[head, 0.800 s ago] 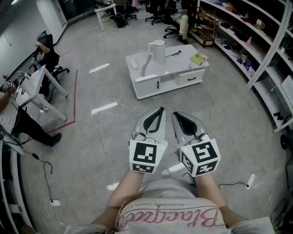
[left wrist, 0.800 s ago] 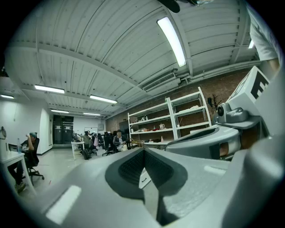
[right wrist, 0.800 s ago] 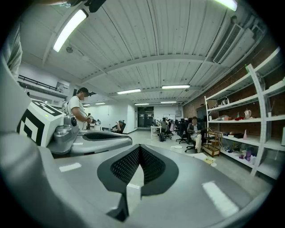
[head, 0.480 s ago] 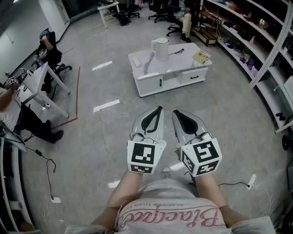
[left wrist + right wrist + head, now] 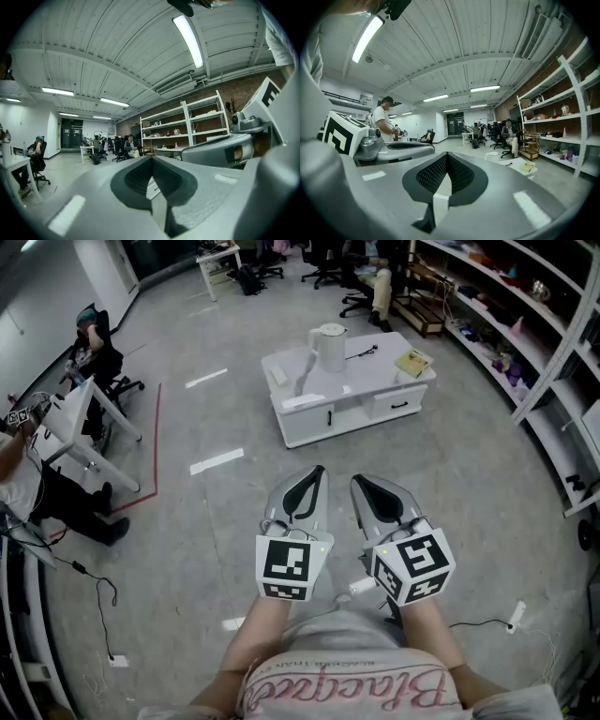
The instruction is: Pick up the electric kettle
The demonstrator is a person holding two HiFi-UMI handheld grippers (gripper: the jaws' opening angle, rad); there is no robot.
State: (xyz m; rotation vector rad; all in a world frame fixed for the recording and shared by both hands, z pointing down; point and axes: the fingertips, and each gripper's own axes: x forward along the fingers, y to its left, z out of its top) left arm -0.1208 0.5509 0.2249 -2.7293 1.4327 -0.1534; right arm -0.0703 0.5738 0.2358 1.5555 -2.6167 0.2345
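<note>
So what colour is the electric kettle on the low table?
The electric kettle is white, like its table; the head view shows it best.

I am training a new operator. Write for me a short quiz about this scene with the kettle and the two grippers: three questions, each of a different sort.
1. True or false: the left gripper is holding the kettle.
2. Multiple choice: where does the kettle stand? A) on the floor; B) on the low white table; C) on a wall shelf.
3. Fill in the missing word: the jaws of the right gripper are ____ (open or shut), with nothing between them.

Key: 1 false, since both grippers are near the person's body, far from the kettle; 2 B; 3 shut.
</note>
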